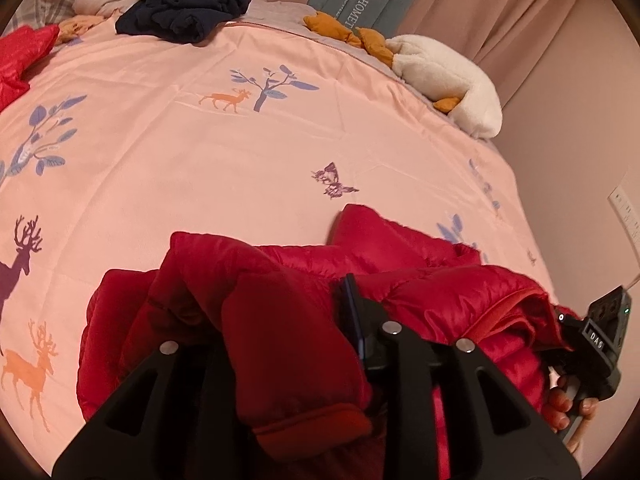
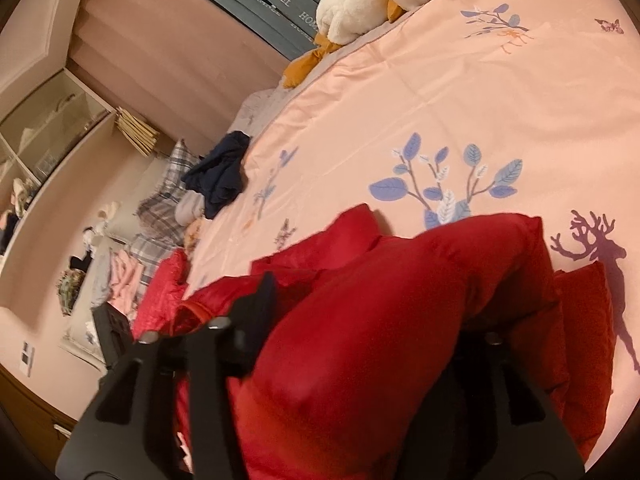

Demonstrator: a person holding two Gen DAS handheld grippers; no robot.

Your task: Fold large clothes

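A red puffer jacket (image 1: 400, 272) lies bunched on the near part of a pink printed duvet (image 1: 200, 152). My left gripper (image 1: 280, 320) is shut on a red sleeve with an orange-red cuff, which drapes between its fingers and hides the left finger. The right gripper's body shows at the far right of the left wrist view (image 1: 600, 332), held by a hand. In the right wrist view my right gripper (image 2: 360, 312) is shut on a thick fold of the red jacket (image 2: 380, 320), which covers the right finger. The duvet (image 2: 440, 100) stretches beyond it.
A dark navy garment (image 1: 188, 4) and a second red garment (image 1: 20, 56) lie at the far side of the bed. A white and orange plush toy (image 1: 444, 76) lies by the headboard. Curtains, a wall socket (image 1: 626, 208) and shelves (image 2: 44, 120) surround the bed.
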